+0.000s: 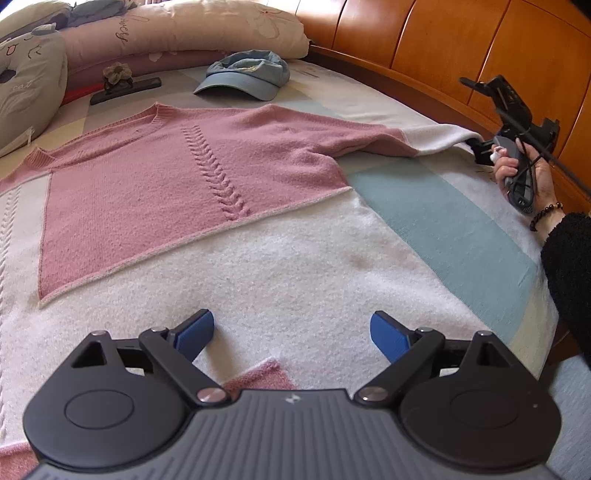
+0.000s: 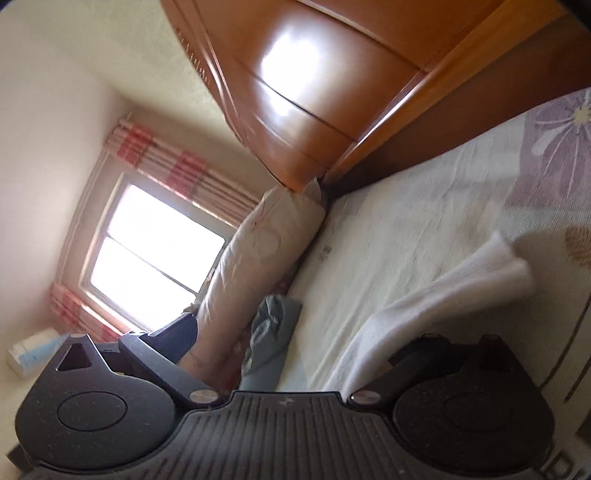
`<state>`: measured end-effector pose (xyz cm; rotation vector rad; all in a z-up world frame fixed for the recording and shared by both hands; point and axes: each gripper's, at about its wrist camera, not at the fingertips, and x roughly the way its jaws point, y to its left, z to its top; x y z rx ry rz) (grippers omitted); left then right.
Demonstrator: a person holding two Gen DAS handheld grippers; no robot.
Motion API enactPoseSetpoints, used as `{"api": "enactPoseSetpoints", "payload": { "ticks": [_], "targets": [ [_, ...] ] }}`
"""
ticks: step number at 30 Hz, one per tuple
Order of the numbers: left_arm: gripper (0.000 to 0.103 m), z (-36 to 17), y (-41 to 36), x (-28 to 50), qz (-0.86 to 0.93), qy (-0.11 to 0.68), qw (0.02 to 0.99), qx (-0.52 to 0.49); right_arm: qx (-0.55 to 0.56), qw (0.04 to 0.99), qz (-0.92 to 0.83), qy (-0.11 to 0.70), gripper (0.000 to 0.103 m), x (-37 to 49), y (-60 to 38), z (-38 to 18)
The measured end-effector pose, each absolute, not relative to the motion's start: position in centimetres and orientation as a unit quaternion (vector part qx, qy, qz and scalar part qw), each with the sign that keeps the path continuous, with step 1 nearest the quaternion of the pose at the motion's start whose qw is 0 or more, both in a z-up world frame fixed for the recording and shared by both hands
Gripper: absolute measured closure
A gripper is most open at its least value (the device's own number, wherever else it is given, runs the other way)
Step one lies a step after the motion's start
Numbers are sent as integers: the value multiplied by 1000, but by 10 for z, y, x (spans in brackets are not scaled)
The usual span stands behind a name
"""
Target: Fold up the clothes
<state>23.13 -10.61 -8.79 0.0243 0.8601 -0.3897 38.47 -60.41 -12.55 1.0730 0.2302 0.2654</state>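
Left gripper (image 1: 291, 334) sits nearest, blue pads spread wide, nothing between them, hovering just over the white lower half of the pink-and-white knitted sweater (image 1: 177, 177). A small pink patch of knit shows right under the jaws.

The sweater lies flat and face up across the bed, neckline toward the pillows, cable braid down the middle, one sleeve stretched out to the right. Its white cuff (image 1: 443, 138) meets the right gripper (image 1: 480, 149), held in the person's hand (image 1: 524, 173). From the left view the jaws look closed on the cuff; in the right wrist view one finger is hidden and the white sleeve drapes past it, so the grip is a likely read, not certain.

Handling guess: soft, light, limp knit, a bit stretchy and fuzzy, so not slippery. It will sag and drag rather than hold shape. Best hold points are cuff, hem edge and shoulder seam. Pinch both layers at edges and lift low.

Surface is a pale quilted bedspread with teal and cream blocks (image 1: 424, 206), soft, some give. Beyond the sweater: a light blue cap (image 1: 243, 75), a dark flat bar with a knitted flower (image 1: 125, 86), floral pillows (image 1: 207, 29). Orange wooden headboard (image 1: 443, 33) on the right; bright window with red-striped curtain (image 2: 155, 243) seen from the right wrist.
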Motion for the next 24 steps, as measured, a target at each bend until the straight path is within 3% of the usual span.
{"api": "enactPoseSetpoints", "payload": {
  "ticks": [7, 11, 13, 15, 17, 21, 24],
  "targets": [
    [9, -91, -109, 230, -187, 408, 894, 18, 490, 852, 106, 152, 0, 393, -600, -130],
    [9, -92, -110, 228, -190, 404, 894, 26, 468, 862, 95, 167, 8, 402, -592, -134],
    [9, -92, -109, 228, -193, 403, 895, 26, 462, 866, 84, 173, 25, 405, -592, -138],
    [8, -93, -109, 228, -194, 401, 895, 24, 471, 862, 59, 179, 61, 406, -600, -147],
    [7, -93, -110, 228, -193, 400, 895, 25, 485, 853, 38, 186, 81, 408, -607, -154],
    [6, -94, -114, 227, -189, 401, 896, 34, 475, 857, 32, 195, 91, 415, -606, -151],
    [6, -94, -115, 226, -188, 403, 895, 38, 460, 867, 38, 186, 93, 425, -608, -140]
  ]
}}
